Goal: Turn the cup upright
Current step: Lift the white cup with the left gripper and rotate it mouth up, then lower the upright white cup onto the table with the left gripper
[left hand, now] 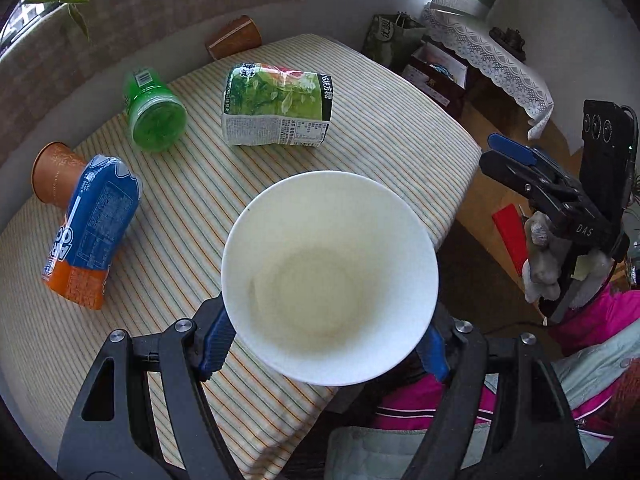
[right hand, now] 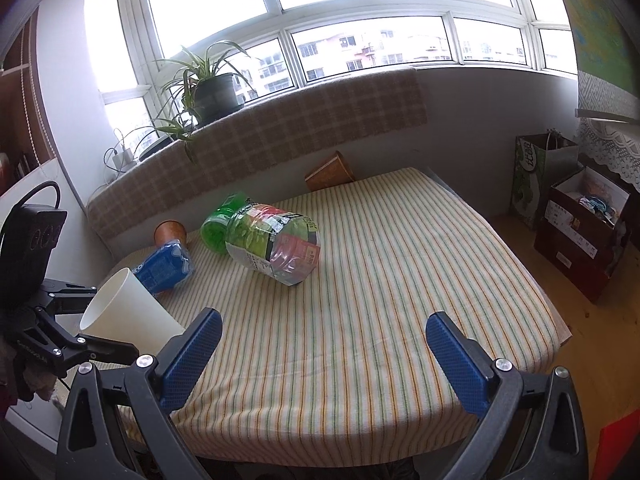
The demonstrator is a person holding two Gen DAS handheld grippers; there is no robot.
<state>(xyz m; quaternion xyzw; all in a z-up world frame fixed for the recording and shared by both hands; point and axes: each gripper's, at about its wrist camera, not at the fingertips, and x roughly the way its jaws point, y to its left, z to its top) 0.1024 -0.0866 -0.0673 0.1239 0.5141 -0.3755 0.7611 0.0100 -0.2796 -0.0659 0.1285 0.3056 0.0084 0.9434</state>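
The left gripper (left hand: 328, 344) clamps a white paper cup (left hand: 330, 276) — smooth, tapered, its open mouth facing the camera. The right gripper (right hand: 324, 356) gapes wide, holding nothing — striped cloth (right hand: 380, 280) lies ahead.

White paper cup (left hand: 328, 280), plain inside and out, empty, pale stain ring on the inner bottom. Clamped near its base between the blue pads of the left tool (left hand: 326, 344), open mouth turned straight toward that tool's camera. Seen from the right wrist view (right hand: 128, 316), tilted, mouth up and to the left, narrow end low between the pads. Held at the surface's near-left corner, just in front of the blue-and-orange bottle; whether touching the striped cloth cannot be told.
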